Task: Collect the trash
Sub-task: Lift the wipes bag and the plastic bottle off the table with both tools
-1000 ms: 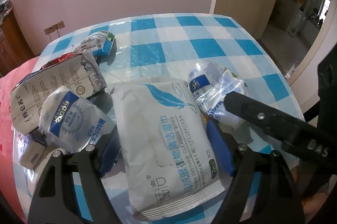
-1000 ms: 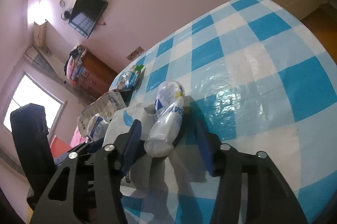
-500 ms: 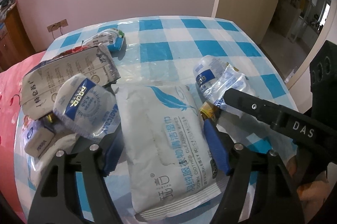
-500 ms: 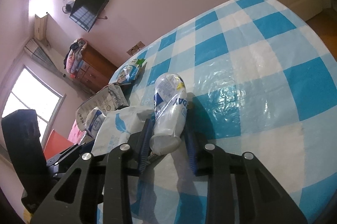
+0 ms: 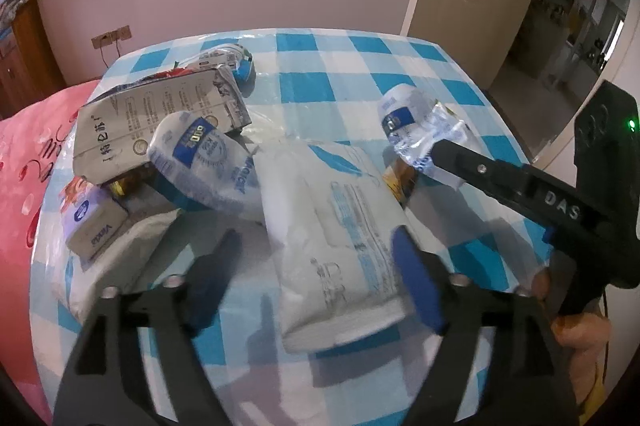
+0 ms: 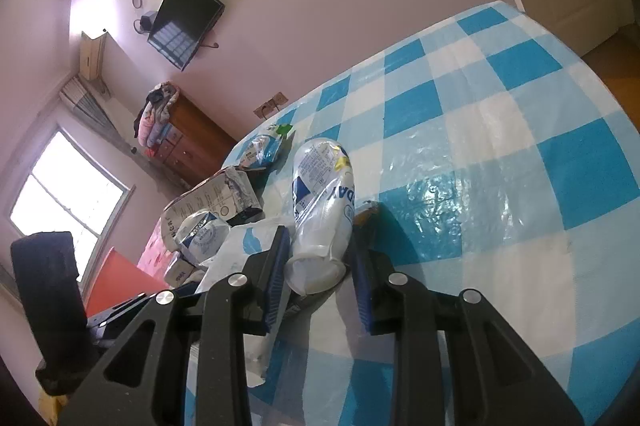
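A white wipes pack [image 5: 332, 226] lies on the blue checked table [image 5: 320, 82] between the fingers of my left gripper [image 5: 316, 236]. The jaws are opening; the pack rests near the right pad and the left pad stands clear of it. My right gripper [image 6: 320, 262] is shut on a crushed clear plastic bottle [image 6: 320, 202] by its neck end. In the left wrist view this bottle [image 5: 416, 122] lies right of the pack, with one right gripper finger [image 5: 480, 170] along it.
Left of the pack lie a grey milk carton [image 5: 152, 122], a crumpled white and blue packet [image 5: 204, 162], a small tissue pack [image 5: 92, 230] and a white bag [image 5: 120, 262]. Another wrapper [image 5: 232, 60] sits farther back. A yellow scrap [image 5: 394, 178] lies by the bottle.
My right gripper has shut on the bottle's neck. My left gripper drew back and widened; the wipes pack now sits skewed toward its right finger.
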### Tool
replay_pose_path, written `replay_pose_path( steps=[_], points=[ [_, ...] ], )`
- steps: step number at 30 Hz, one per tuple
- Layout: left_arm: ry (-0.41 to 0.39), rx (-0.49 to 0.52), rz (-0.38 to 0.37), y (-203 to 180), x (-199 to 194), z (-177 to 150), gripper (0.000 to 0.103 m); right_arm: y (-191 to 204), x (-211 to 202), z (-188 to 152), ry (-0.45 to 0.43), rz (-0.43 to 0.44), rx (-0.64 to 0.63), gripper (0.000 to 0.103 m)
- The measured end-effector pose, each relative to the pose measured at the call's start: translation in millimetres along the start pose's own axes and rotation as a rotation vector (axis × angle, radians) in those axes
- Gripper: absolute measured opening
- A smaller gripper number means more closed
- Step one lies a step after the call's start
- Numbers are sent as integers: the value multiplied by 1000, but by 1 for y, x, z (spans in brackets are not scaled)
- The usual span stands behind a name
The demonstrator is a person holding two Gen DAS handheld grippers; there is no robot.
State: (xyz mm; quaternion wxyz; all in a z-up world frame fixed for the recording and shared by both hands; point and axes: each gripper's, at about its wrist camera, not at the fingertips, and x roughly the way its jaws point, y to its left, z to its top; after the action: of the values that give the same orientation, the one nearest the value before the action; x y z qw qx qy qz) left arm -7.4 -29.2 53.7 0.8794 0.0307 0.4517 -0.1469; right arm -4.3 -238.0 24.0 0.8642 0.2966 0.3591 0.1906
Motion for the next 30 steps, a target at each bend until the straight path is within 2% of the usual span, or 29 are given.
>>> replay_pose_path(
  steps=[7,10,17,21,30],
  points=[
    [29,95,107,-34,13,11,88,-5,-5,0,-13,22,20,31],
    [35,153,182,-46,29,12,88,-11,-7,1,-15,47,54,31],
    [36,186,261,-52,49,11,87,-11,-7,1,-9,57,56,31],
    [13,177,249,-49,47,9,80,-12,-8,2,-12,59,67,31],
    [-21,140,181,-42,29,0,77,-6,-5,1,-8,38,48,31]
  ],
)
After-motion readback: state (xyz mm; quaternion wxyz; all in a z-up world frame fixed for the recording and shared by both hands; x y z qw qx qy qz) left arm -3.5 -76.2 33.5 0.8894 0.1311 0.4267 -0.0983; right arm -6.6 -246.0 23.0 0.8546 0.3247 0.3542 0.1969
